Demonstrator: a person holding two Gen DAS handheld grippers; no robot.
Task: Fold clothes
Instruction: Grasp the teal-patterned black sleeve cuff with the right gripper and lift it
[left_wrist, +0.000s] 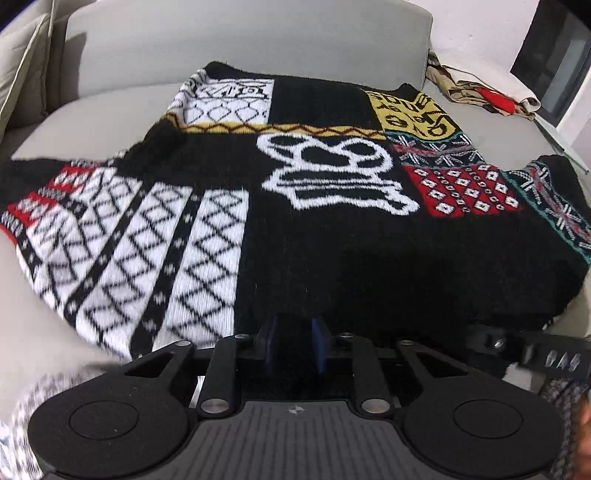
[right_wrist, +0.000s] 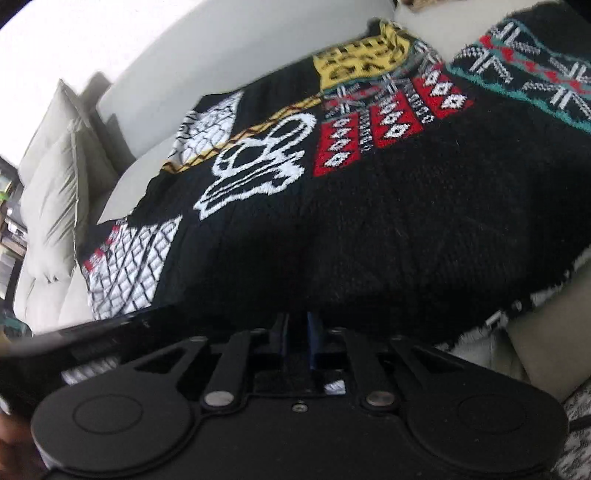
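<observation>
Black-fingered with blue pads, the left gripper (left_wrist: 294, 334) has its jaws drawn close together at the near hem of the sweater (left_wrist: 314, 229), and the dark knit edge sits right at the pads; they look clamped on that hem, though the black cloth against the black fingers makes the pinch itself hard to read. In the right wrist view the right gripper (right_wrist: 297, 332) stands the same way: fingers nearly together, the black hem bunched at their tips, seemingly nipped between them. At the far right edge of the left wrist view, part of the right gripper's body shows beside the same hem, near the left one.

Outward from both tools the sweater lies spread, patterned side up, over the seat of a pale grey sofa (left_wrist: 240, 40). Its middle carries a white skull-like figure (left_wrist: 332, 173) on black; to the left run white panels crossed with black diamonds, to the right a red block with white diamonds and, beyond it, a yellow patch with black lettering. A teal-edged sleeve with white crosses lies off to the right side.

Past the sweater, the sofa's back rises, with grey cushions (right_wrist: 55, 184) stacked at the left end. A crumpled beige cloth with a red streak (left_wrist: 491, 92) lies at the sofa's right end.
</observation>
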